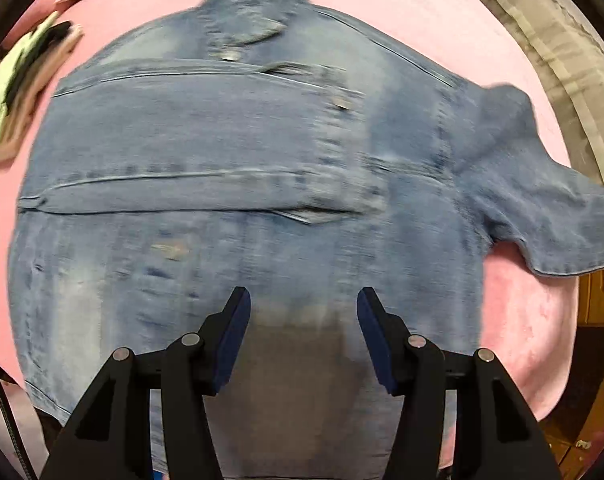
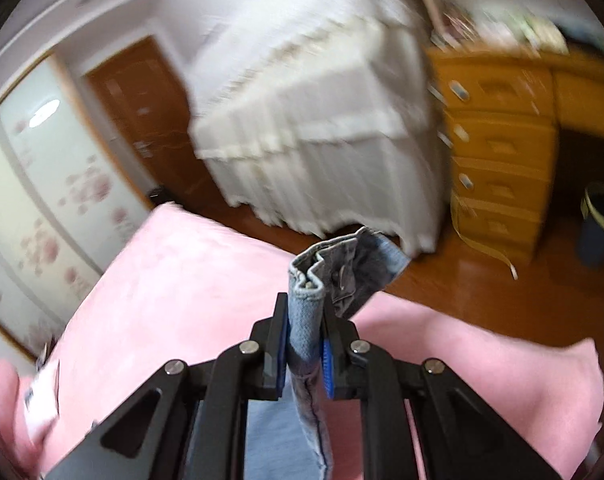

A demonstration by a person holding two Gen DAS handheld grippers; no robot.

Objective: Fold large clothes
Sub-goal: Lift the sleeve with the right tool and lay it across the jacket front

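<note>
Only just starting: right claw (image 2: 305,334) pinching jacket (image 1: 237,168) cuff, left claw (image 1: 304,340) open, folds left.

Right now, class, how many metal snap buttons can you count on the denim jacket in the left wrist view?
2 on the denim jacket: one snap button just below the collar, another on the chest pocket flap. The picture is blurred, so others may be hidden.

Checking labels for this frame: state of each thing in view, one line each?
denim jacket: spread flat on the pink bedcover, one sleeve out to the side
left gripper: open, above the jacket, nothing between its fingers
right gripper: shut on the sleeve cuff, cuff lifted
door: closed
</note>
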